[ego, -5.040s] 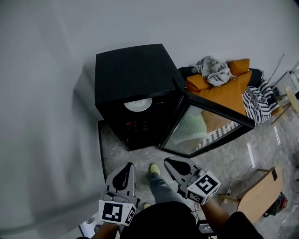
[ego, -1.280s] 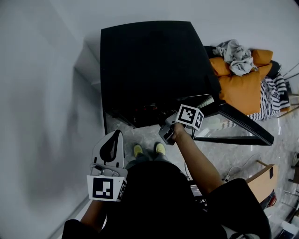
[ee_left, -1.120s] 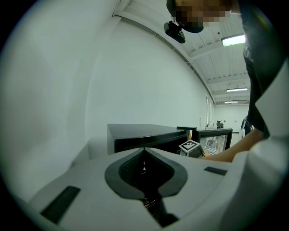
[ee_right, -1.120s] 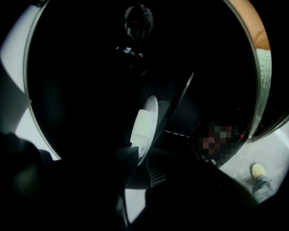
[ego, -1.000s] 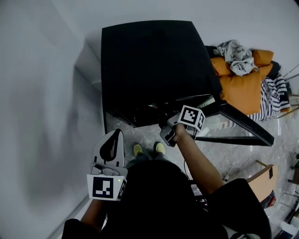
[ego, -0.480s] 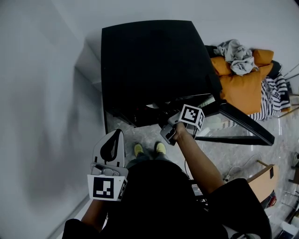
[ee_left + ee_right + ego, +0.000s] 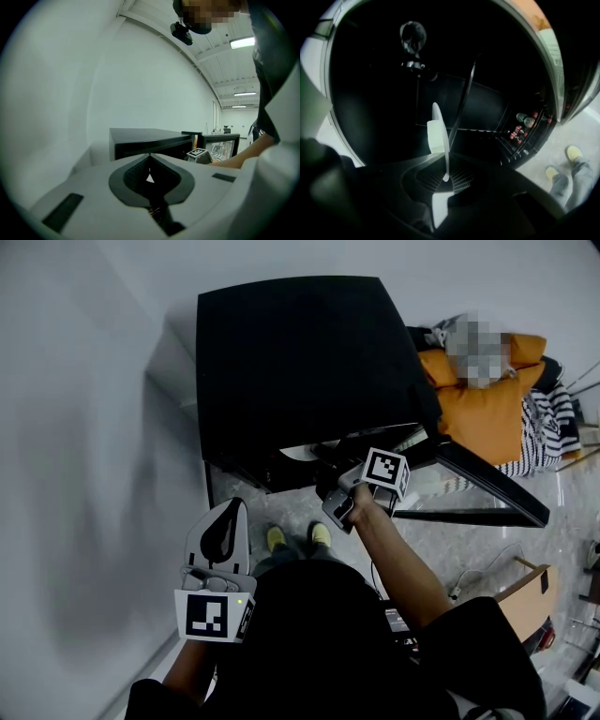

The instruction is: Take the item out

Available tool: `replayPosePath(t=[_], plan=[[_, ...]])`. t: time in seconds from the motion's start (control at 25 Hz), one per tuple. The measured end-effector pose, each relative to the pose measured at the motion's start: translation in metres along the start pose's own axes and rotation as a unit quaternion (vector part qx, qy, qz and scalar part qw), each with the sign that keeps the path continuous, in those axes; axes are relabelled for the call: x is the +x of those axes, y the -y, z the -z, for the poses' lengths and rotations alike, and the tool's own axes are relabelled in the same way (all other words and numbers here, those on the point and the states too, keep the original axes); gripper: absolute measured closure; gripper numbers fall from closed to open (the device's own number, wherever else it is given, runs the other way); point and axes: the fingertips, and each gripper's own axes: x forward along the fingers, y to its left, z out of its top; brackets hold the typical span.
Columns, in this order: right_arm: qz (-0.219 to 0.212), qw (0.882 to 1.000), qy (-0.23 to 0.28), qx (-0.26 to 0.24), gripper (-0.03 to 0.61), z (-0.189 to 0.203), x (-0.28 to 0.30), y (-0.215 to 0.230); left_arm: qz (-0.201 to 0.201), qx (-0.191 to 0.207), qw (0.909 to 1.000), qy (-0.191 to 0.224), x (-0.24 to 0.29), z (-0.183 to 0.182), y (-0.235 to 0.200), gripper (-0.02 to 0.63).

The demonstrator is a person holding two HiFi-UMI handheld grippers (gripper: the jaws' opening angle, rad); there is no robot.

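Head view, from the left: a plain pale wall (image 7: 84, 474), then the left gripper (image 7: 228, 512), held low beside the person's body and well apart from the work. Its own view shows its ribbed dark jaws pressed together with nothing between them. Next comes the black cabinet (image 7: 300, 362), a boxy, matt, hard-edged unit. Just under its front lip shows a sliver of the white plate (image 7: 302, 452), so the task's thing is at the cabinet mouth and not yet clear of it. The right gripper (image 7: 330, 493) reaches in there. In the right gripper view the plate (image 7: 439, 136) stands edge-on, a thin, smooth, pale disc with a thicker stepped part on one face, and the jaws are clamped on its near rim. I judge it rigid, glazed and rather slippery, light enough for a single rim grip but breakable. A pinch at the edge leaves the rest hanging out as a lever, so it may tip or slide in the ribbed pads. The bite should sit deep over the rim, and the plate should be drawn out level, clear of the wire shelf (image 7: 461, 101) behind it. Farther right in that view are small bottles (image 7: 524, 121) low in the dark interior, and the person's shoes (image 7: 574, 152) on speckled stone floor. Rightmost in the head view are the swung-open glass door (image 7: 487, 488), glossy in a black frame, and a soft orange cushion (image 7: 478, 409).
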Motion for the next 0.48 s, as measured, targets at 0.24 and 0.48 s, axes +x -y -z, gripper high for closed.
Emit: replayPosePath(t=[0.24,0.48], plan=[[0.007,1.000,-0.009,0.011,0.558,0.008,-0.013,0.003,0.008,0.001,1.0000,-0.001,0.003,-0.001,0.003,0.604],[0.011,1.000,-0.020,-0.001,0.558,0.012,-0.034,0.001,0.021,0.000,0.9998,-0.002,0.007,-0.002,0.008,0.605]])
